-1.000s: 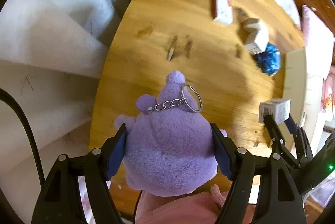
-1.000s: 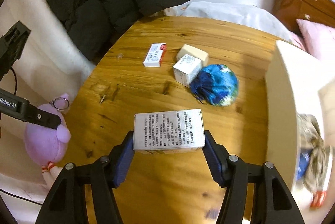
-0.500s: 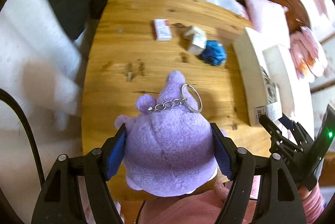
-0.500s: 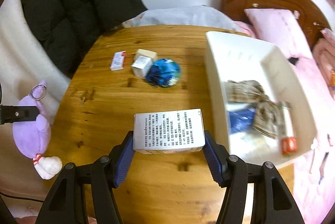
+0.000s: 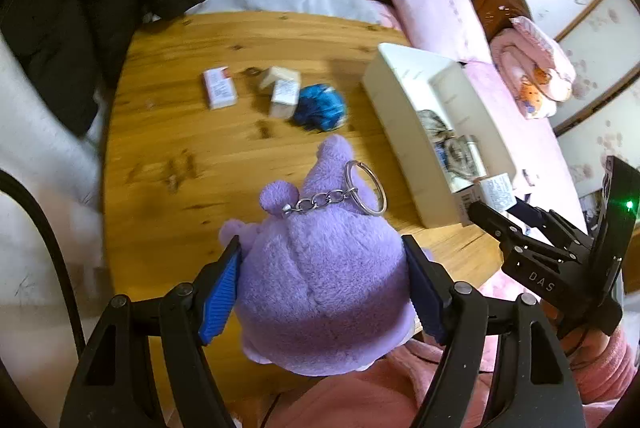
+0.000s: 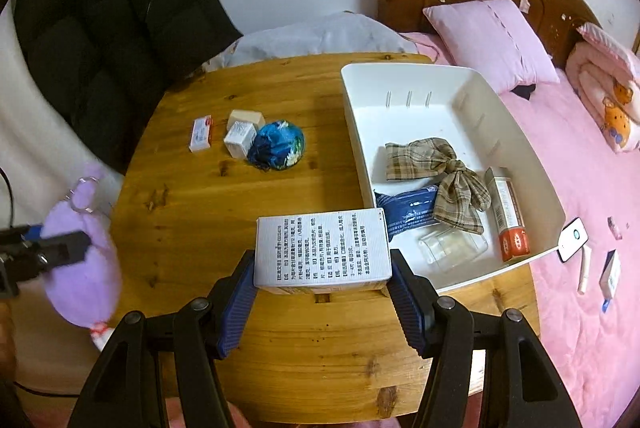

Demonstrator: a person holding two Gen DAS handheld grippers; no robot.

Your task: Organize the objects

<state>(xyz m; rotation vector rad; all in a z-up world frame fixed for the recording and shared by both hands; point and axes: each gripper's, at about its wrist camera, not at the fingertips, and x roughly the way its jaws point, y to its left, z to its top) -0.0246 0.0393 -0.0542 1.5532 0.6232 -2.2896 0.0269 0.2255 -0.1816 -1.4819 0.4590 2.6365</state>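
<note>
My left gripper is shut on a purple plush toy with a metal key ring, held above the near edge of the round wooden table. In the right wrist view the same plush toy hangs at the far left. My right gripper is shut on a white box with printed text, held above the table just left of the white bin. That bin holds a plaid cloth bow, a blue packet, a clear cup and a red-and-white box.
On the table's far side lie a red-and-white box, two small boxes and a blue drawstring pouch. A black padded coat hangs at the left. A bed with pink covers lies to the right.
Both grippers have risen and turned with their loads still held. The white bin has come fully into the right wrist view, and the box now hangs beside its near corner.
</note>
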